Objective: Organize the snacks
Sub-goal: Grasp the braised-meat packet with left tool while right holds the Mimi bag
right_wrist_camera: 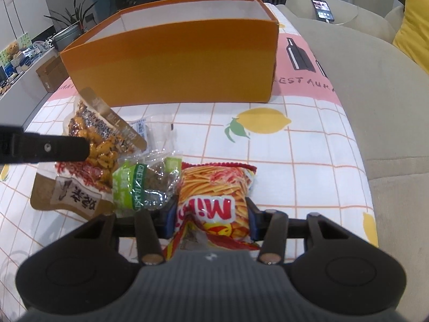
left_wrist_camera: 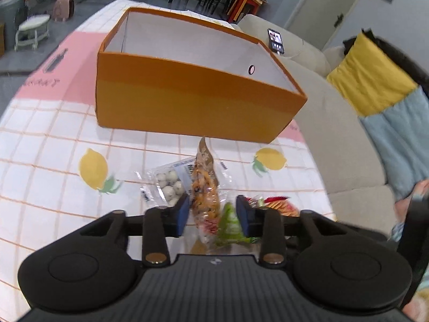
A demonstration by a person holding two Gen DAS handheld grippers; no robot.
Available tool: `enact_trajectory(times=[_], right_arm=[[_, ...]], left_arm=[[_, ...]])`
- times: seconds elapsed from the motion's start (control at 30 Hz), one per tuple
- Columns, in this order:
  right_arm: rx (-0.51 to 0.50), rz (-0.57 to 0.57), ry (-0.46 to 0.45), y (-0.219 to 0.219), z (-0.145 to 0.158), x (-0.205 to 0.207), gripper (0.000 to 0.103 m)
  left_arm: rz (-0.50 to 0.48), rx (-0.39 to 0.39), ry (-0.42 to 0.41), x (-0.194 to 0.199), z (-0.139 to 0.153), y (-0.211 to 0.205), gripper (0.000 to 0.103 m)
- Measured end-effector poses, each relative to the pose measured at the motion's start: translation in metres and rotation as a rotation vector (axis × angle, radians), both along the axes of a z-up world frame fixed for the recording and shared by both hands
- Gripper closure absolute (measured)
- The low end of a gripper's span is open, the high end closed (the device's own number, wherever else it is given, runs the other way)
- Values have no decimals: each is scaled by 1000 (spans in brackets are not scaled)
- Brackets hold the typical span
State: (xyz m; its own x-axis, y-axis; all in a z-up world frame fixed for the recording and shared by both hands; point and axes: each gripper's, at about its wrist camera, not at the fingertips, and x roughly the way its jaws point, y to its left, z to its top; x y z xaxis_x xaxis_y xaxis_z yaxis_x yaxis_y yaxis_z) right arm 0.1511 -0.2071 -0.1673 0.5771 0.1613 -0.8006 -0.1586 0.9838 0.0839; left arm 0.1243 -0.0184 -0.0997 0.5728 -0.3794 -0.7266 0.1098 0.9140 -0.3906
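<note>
A big orange box (right_wrist_camera: 171, 61) sits open at the far end of the desk (right_wrist_camera: 308, 145), on a cloth w/ lemons & pink squares. The snacks lie in a small pile near the front, just this side of the box but not touching it. The left gripper (left_wrist_camera: 211, 212) has its jaws partway shut, w/ the nut bag (left_wrist_camera: 203, 187) standing up on its edge between them; the left blue pad touches the bag, but the right pad sits a bit off it, so I cannot tell if it is really held. In the right view one dark finger of that gripper lies across the nut bag (right_wrist_camera: 102, 145). Behind the nut bag is a clear pack of white balls (left_wrist_camera: 169, 185), flat on the cloth. The green bag (right_wrist_camera: 142, 185) lies in the middle, touching the nut bag on one side & the chip bag (right_wrist_camera: 214, 187) on the other. The right gripper (right_wrist_camera: 211, 221) has its jaws shut on the chip bag, pads on both sides, & the bag is squished in there. A beige sofa (right_wrist_camera: 375, 80) is right next to the desk, w/ a phone (right_wrist_camera: 323, 9) on its arm & a yellow & blue pillow (left_wrist_camera: 380, 102) on it.
</note>
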Motion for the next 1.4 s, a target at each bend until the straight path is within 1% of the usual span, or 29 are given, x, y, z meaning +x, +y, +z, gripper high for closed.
enact_trajectory(times=[0.03,0.1,0.13,0.17,0.2,0.23,0.3,0.33,0.47,0.57,0.6,0.63,0.7,0.73,0.77,0.87,0.97,1.07,1.2,1.3,1.4], right_arm=[[2,1,-2,0,0,0,56],[8,2,-5,-2,-1,-1,56],[12,1,-4,-3,-1,-1,56],[16,0,-4,-4,-1,-1,56],[19,0,-4,-4,-2,-1,56],[21,1,-5,-4,-1,-1,56],[22,4,-4,-5,-1,-1,56],[23,6,-5,-5,-1,-1,56],[29,8,-2,-7,-1,-1,56],[30,14,-2,-6,-1,0,56],[30,16,-2,-6,-1,-1,56],[30,19,-2,-6,-1,-1,56],[27,25,-4,-4,-1,-1,55],[25,28,-4,-4,-1,-1,55],[24,30,-5,-3,-1,-1,55],[23,32,-4,-3,-1,0,55],[17,33,-8,-2,0,-1,55],[11,42,-10,0,-1,-1,55],[4,49,-10,2,-1,0,55],[1,52,-9,1,-1,0,55],[2,51,-7,1,-1,0,55]], left_arm=[[0,-17,-7,0,0,1,60],[-18,5,-11,-1,0,-3,60],[-34,3,-3,0,-1,-5,60],[-45,-6,8,1,-2,-7,62],[-58,7,10,1,-3,-11,67],[-82,42,-5,-1,-2,-18,67],[-118,142,-48,-5,-1,-33,67],[-125,164,-51,-5,-2,-37,66],[-119,194,-63,-2,-3,-41,64],[-112,217,-58,1,-4,-42,55],[-110,237,-60,2,-4,-43,51],[-109,260,-65,3,-3,-45,50],[-106,301,-75,4,-2,-49,51],[-101,308,-70,5,-1,-49,54],[-96,298,-62,6,1,-47,62],[-63,240,-19,12,2,-36,67],[-13,200,25,17,3,-23,68],[4,153,56,23,0,-13,68],[16,178,65,32,-7,-12,68],[17,168,72,35,-11,-11,68],[6,172,59,35,-13,-12,68]])
